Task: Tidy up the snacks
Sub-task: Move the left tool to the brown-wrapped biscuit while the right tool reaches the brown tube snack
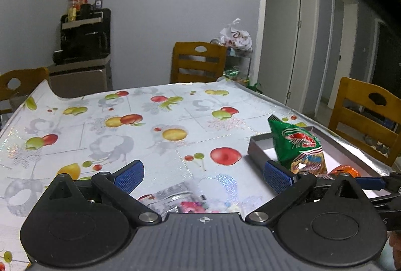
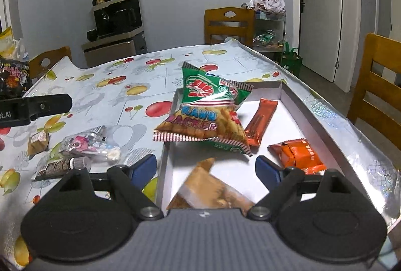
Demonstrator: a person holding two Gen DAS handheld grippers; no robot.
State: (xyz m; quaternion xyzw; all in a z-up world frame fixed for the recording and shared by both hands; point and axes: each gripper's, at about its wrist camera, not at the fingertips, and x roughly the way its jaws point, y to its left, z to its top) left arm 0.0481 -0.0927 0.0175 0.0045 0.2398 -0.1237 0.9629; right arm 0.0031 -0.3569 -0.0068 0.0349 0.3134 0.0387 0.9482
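Right wrist view: right gripper [image 2: 206,165] is held spread above a blurred tan plastic snack packet [image 2: 209,192]; light, crinkly, slippery, best pinched at 1 sealed edge. Left gripper [image 1: 203,174] is spread too.

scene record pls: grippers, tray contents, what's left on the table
left gripper: open, empty, above clear candy bag
right gripper: open, above tan snack pack, blurred
tray: prawn cracker bag, half over left wall; brown bar; orange pack; tan snack pack
outside tray, on tablecloth: clear candy bag, dark bar, small brown pack
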